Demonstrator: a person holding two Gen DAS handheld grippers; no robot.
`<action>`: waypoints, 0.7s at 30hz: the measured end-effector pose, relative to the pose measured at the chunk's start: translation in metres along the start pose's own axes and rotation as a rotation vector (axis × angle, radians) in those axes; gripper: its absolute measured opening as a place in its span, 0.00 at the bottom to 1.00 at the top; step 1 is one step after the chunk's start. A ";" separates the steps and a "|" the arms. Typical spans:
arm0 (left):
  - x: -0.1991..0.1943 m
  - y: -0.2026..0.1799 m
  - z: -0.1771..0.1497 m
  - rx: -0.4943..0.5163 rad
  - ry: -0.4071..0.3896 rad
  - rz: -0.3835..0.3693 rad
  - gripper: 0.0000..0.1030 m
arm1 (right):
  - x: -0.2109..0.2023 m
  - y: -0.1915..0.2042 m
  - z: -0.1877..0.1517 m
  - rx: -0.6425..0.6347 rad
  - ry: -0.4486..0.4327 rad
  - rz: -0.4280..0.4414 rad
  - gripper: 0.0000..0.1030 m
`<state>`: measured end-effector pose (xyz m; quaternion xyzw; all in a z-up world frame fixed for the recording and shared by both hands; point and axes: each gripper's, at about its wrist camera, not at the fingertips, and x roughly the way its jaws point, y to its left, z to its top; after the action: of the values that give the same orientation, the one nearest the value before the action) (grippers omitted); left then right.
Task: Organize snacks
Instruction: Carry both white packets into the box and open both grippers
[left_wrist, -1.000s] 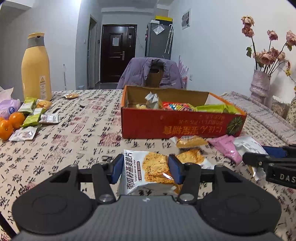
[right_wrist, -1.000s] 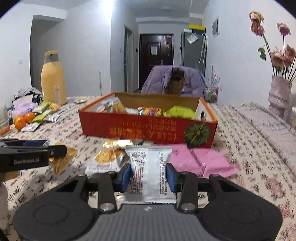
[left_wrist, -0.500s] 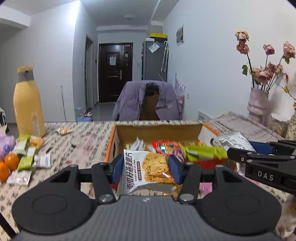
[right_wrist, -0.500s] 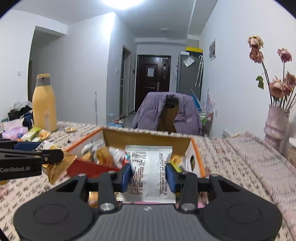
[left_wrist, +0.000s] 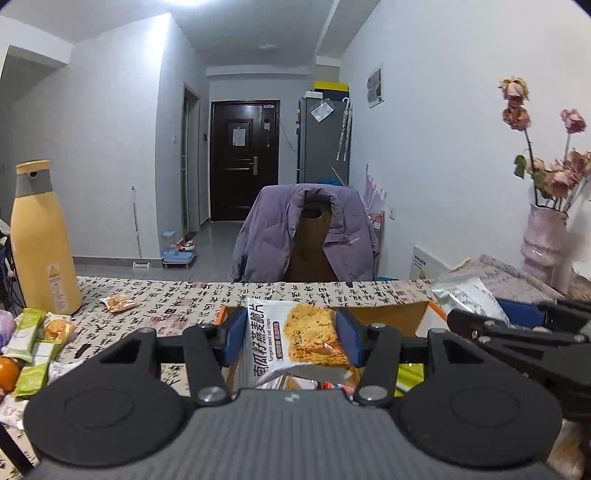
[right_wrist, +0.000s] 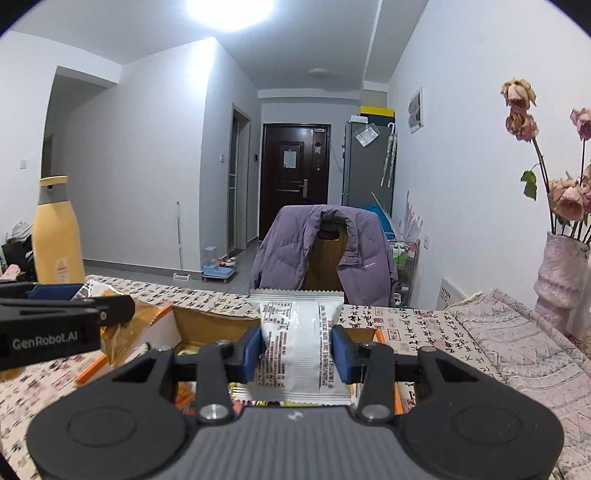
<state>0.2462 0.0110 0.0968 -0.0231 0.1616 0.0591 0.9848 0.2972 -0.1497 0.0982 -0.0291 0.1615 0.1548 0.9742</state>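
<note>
A: What's the left gripper (left_wrist: 291, 338) doing?
B: Pinching a cracker packet (left_wrist: 295, 341) above the cardboard box (left_wrist: 417, 319).
A: And the right gripper (right_wrist: 297, 349)?
B: Clamped on a white snack packet (right_wrist: 299, 343), also over the box (right_wrist: 207, 325); the left gripper sits just beside it to its left.
</note>
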 end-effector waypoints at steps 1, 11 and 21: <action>0.009 0.000 0.002 -0.010 0.004 0.002 0.52 | 0.006 0.000 -0.001 0.007 0.003 -0.003 0.39; 0.061 0.004 -0.023 -0.060 0.029 0.050 0.52 | 0.041 -0.009 -0.027 0.027 0.024 -0.015 0.39; 0.064 0.017 -0.035 -0.072 0.036 0.014 0.77 | 0.050 -0.013 -0.036 0.058 0.067 -0.012 0.74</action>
<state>0.2934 0.0321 0.0423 -0.0585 0.1771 0.0712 0.9799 0.3353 -0.1516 0.0479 -0.0070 0.1983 0.1429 0.9696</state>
